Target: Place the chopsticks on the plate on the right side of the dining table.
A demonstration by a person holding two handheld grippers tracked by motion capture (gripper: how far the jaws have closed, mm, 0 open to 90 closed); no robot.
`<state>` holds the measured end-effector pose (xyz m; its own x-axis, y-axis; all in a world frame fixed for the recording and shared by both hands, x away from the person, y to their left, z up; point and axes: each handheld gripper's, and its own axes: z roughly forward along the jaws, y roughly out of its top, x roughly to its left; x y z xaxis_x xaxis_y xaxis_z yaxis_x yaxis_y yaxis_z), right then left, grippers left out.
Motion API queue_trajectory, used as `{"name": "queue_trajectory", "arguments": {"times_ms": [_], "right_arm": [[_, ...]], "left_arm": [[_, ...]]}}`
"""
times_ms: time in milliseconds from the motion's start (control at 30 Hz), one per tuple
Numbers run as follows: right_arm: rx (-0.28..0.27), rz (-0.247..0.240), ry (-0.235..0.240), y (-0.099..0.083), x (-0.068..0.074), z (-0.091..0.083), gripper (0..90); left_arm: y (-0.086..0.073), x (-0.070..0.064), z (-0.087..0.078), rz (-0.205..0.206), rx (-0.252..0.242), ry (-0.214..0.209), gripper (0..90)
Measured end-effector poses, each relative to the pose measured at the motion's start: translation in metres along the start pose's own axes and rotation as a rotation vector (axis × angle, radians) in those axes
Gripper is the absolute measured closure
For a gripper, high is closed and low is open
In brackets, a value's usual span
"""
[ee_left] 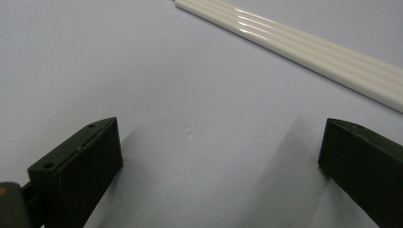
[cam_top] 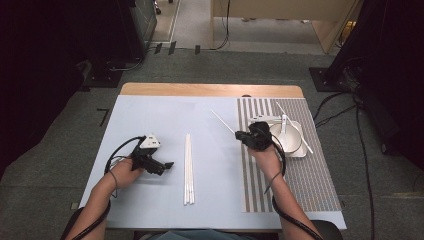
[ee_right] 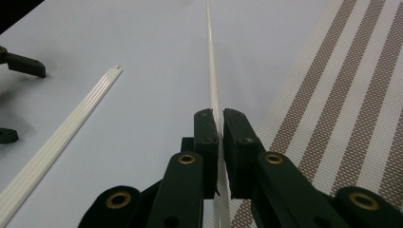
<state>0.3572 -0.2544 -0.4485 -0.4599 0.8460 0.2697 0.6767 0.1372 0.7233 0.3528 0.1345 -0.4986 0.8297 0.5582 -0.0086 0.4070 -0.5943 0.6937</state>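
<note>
My right gripper is shut on one thin white chopstick. The stick points away over the pale blue mat, held above the table at the striped placemat's left edge. Several matching white chopsticks lie side by side in the middle of the table. My left gripper rests low to the left of them. Its jaws are wide apart with only bare mat between them.
A white square bowl with a spoon stands on the brown-striped placemat at the right. Another chopstick lies across the bowl. The pale blue mat covers the rest of the table.
</note>
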Motion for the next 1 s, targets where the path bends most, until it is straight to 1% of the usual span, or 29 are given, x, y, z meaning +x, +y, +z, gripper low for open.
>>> {"name": "queue_trajectory", "arguments": {"times_ms": [267, 500, 700, 767, 1000], "right_arm": [[0.006, -0.010, -0.015, 0.006, -0.005, -0.004, 85.2], [0.003, 0.003, -0.027, 0.007, -0.012, -0.010, 85.2], [-0.013, 0.010, -0.039, 0.010, -0.019, -0.016, 85.2], [-0.012, 0.005, -0.042, 0.011, -0.020, -0.017, 85.2], [-0.014, 0.018, -0.049, 0.014, -0.028, -0.024, 85.2]], "left_arm": [[0.000, 0.000, 0.000, 0.000, 0.000, 0.000, 0.3], [0.000, 0.000, 0.000, 0.000, 0.001, 0.001, 0.2], [0.000, 0.000, 0.000, 0.000, 0.000, 0.000, 0.2], [0.000, 0.000, 0.000, 0.000, 0.000, 0.000, 0.2], [0.000, 0.000, 0.000, 0.000, 0.000, 0.001, 0.2]]}}
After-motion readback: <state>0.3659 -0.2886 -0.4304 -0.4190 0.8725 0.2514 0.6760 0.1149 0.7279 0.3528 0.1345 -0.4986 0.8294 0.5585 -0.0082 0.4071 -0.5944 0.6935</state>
